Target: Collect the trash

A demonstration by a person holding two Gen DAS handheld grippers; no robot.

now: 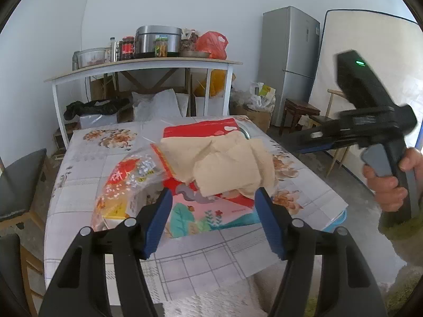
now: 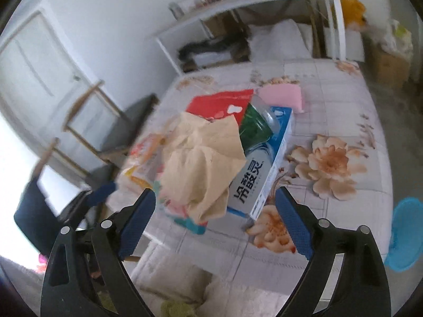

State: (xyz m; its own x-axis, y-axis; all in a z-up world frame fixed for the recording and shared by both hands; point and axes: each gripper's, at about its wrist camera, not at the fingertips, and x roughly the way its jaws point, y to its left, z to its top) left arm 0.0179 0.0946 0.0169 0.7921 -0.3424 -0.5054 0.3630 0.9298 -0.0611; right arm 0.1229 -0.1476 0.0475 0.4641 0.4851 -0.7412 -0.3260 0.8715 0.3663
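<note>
- A clear snack bag (image 1: 127,185) with red and orange print lies at the left of the pile on the flowered tablecloth (image 1: 206,253).
- The left gripper (image 1: 212,206) hangs low over the near side of the table, its blue fingers (image 1: 156,224) spread apart with nothing between them — the trash sits just beyond the tips.
- In the middle, crumpled beige paper (image 1: 224,163) rests on top of a red and pink printed bag (image 1: 208,214).
- From the right camera, a blue and white box (image 2: 260,182) lies just right of the paper, touching it, with a green bottle (image 2: 253,129) resting on its far end.
- A pink sheet (image 2: 283,96) lies behind the box.
- The right gripper (image 2: 215,223) faces the paper and box, jaws wide apart and empty — a bare hand (image 1: 388,187) holds its handle.
- A blue basket (image 2: 404,235) shows past the table's right edge.
</note>
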